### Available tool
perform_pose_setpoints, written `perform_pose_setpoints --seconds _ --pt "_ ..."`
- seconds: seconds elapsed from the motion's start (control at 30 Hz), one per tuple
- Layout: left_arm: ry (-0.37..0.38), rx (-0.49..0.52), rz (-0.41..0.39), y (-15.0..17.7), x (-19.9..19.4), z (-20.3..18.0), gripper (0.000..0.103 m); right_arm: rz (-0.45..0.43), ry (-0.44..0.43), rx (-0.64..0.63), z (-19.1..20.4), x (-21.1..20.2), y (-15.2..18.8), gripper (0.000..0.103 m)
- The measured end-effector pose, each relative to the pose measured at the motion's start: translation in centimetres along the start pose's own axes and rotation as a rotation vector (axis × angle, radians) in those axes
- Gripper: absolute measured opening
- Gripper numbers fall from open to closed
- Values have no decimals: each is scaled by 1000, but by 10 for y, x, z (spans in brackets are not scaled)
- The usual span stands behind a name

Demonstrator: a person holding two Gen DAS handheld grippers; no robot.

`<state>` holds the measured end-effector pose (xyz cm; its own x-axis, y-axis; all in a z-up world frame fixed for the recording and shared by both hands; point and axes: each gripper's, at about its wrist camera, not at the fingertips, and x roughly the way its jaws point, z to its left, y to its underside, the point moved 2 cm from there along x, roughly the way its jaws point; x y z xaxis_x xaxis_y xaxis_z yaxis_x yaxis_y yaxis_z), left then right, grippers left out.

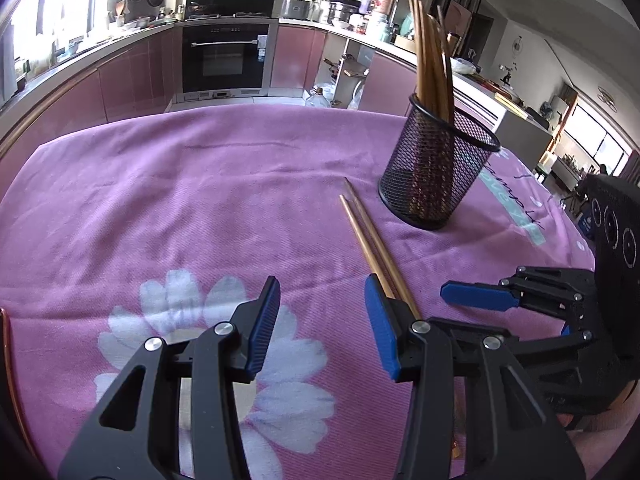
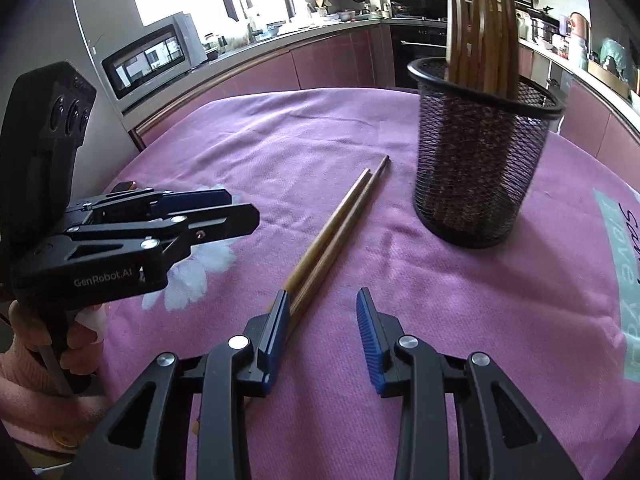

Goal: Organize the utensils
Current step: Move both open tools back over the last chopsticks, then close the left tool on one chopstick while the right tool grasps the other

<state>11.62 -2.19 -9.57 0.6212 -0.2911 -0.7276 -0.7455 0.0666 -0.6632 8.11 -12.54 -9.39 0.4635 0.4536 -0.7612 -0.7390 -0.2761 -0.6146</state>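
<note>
Two wooden chopsticks (image 1: 366, 236) lie side by side on the pink tablecloth (image 1: 200, 200); they also show in the right wrist view (image 2: 340, 216). A black mesh cup (image 1: 438, 168) with several wooden chopsticks (image 1: 432, 60) upright in it stands just beyond them, and shows in the right wrist view (image 2: 484, 152). My left gripper (image 1: 322, 326) is open and empty, its right finger beside the chopsticks' near ends. My right gripper (image 2: 322, 340) is open and empty, its left finger (image 2: 276, 340) against the chopsticks' near ends.
The right gripper (image 1: 520, 300) shows at the right in the left wrist view; the left gripper (image 2: 160, 232) and the hand holding it show at the left in the right wrist view. Kitchen counters and an oven (image 1: 226, 60) lie behind the table.
</note>
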Motion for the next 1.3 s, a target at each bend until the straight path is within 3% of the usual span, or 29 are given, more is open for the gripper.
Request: perform_pose_setpoints --seconds 0.5,0.9,1.3 --pt "18 137 58 10 18 -35 47 -10 -25 72 -20 -7 6 29" --pt "-4 152 82 14 21 -29 33 -20 -33 68 -22 -7 1 29" --pt "0 164 75 15 19 -23 20 -13 -31 53 -14 20 -23 28"
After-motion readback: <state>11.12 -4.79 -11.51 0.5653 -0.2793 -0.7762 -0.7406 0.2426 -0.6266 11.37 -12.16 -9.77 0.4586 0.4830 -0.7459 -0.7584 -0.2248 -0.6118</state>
